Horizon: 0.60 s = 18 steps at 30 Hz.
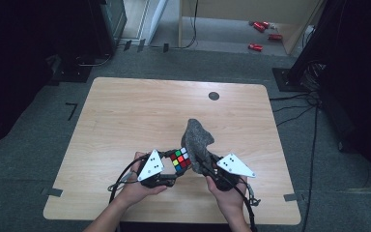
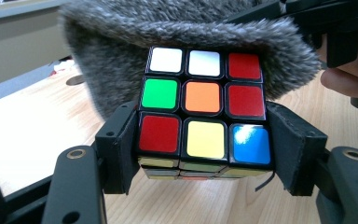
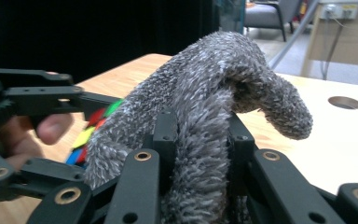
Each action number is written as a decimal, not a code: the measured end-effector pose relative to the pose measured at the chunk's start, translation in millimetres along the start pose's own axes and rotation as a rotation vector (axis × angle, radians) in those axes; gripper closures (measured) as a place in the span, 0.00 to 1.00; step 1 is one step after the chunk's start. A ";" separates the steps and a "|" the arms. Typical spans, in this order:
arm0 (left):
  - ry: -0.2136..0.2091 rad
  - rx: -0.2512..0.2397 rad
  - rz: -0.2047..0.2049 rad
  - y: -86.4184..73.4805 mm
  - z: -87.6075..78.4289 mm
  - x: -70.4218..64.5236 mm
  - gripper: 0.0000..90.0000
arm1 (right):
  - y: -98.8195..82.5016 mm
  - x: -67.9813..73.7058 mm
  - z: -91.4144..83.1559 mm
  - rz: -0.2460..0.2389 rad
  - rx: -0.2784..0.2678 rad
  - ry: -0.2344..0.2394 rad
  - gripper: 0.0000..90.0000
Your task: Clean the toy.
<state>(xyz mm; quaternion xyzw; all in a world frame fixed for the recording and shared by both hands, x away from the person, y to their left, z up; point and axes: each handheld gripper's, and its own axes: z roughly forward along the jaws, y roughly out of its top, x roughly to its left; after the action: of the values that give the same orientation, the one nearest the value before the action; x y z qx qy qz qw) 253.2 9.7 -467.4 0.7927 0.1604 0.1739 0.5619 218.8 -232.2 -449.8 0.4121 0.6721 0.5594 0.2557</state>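
A scrambled colour cube [image 1: 180, 160] [image 2: 203, 114] is clamped between the jaws of my left gripper [image 1: 176, 166] [image 2: 204, 149], just above the wooden table [image 1: 125, 121]. Its top face shows white, red, green, orange, yellow and blue stickers. A grey fuzzy cloth [image 1: 196, 142] [image 3: 205, 121] stands bunched upright, pinched in my right gripper [image 1: 204, 166] [image 3: 200, 140]. The cloth's edge drapes against the cube's far side [image 2: 191, 28]. In the right gripper view the cube [image 3: 91, 130] peeks out to the left behind the cloth, beside the left gripper's arm and a thumb.
A round cable hole [image 1: 214, 95] sits near the table's far edge. Black stands and cables flank the table on the carpet. Several red items [image 1: 261, 34] lie on the floor beyond. The table's far half is bare wood.
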 end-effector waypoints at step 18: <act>0.085 0.201 0.101 1.6 16.3 -14.4 0.39 | -3.4 42.7 9.9 -0.229 0.059 0.069 0.80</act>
<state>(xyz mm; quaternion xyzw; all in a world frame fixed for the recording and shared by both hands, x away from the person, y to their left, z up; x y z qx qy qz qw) 248.0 -10.9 -472.3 0.8439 0.1607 0.2185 0.4629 203.3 -191.1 -450.5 0.3205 0.7393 0.5205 0.2825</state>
